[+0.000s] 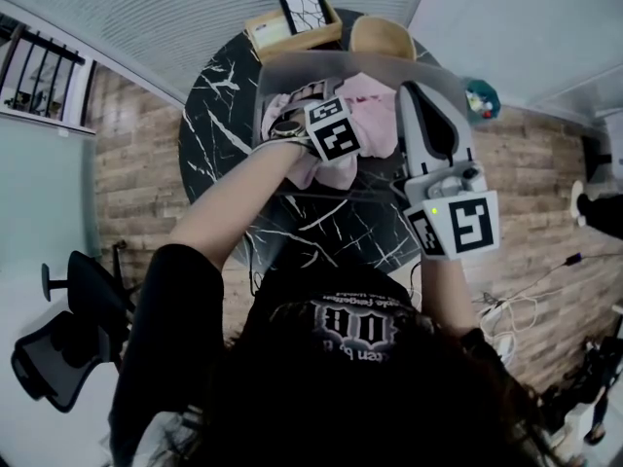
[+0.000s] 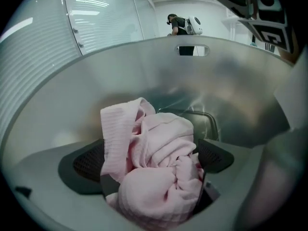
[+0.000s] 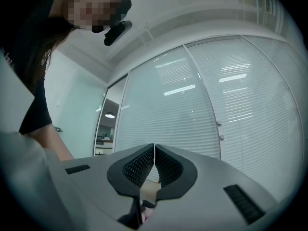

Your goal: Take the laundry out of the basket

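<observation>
Left gripper (image 2: 153, 149): you have it down inside the grey basket (image 2: 144, 66). Jaws closed round a bunched wad of pink laundry (image 2: 144, 196). The wad fills the gap between both pads (image 2: 89, 163) and bulges up past the tips. One ribbed fold stands up on the left side. Basket wall curves round behind and to both sides of the cloth, so the laundry is inside the basket.

Right gripper (image 3: 154, 148): jaws pressed together, tips touching, nothing between them. It points up toward a glass wall with blinds (image 3: 202, 105). In the head view you hold it at the basket's right edge, apart from the cloth.

Basket sits on a round black marble table (image 1: 209, 134). A wooden box (image 1: 292, 29) stands just beyond it.
</observation>
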Demonstrator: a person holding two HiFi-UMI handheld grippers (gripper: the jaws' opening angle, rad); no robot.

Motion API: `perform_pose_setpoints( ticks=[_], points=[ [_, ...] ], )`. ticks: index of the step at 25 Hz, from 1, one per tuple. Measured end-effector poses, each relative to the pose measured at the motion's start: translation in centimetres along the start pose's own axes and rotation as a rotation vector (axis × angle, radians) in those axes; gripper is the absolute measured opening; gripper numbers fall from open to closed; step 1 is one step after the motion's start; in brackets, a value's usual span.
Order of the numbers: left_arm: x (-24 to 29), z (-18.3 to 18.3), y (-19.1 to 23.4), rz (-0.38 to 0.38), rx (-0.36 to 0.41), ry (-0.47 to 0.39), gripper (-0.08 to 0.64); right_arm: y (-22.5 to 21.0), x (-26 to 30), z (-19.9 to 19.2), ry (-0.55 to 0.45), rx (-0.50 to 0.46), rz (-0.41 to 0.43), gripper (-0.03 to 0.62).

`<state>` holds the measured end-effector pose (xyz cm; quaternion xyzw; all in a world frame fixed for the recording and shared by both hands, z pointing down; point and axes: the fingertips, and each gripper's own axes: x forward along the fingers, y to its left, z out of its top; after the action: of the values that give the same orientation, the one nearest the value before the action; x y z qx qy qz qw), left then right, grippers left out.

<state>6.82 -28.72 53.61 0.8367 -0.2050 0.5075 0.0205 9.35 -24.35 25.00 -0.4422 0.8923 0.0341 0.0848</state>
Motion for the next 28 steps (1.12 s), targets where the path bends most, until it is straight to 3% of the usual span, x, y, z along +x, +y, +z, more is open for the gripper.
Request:
perform_pose_setpoints(
  ticks=[11,20,28],
  points=[
    [2.0,-0.1,0.8,-0.008,0.029,0.056,0.589,-0.8,-0.5,-0.4,0.013,-0.002,-0.016,0.028],
    [4.3,-2.4,-1.0,-0.095,0.037,0.16,0.589,-1.3,-0.6,-0.8,0.026,0.0,-0.025,0.029],
    [5.1,-3.3,-1.4,-0.116,0.054,0.205,0.588,-1.6,-0.7,-1.1,0.026,0.009,-0.031,0.029]
  ],
)
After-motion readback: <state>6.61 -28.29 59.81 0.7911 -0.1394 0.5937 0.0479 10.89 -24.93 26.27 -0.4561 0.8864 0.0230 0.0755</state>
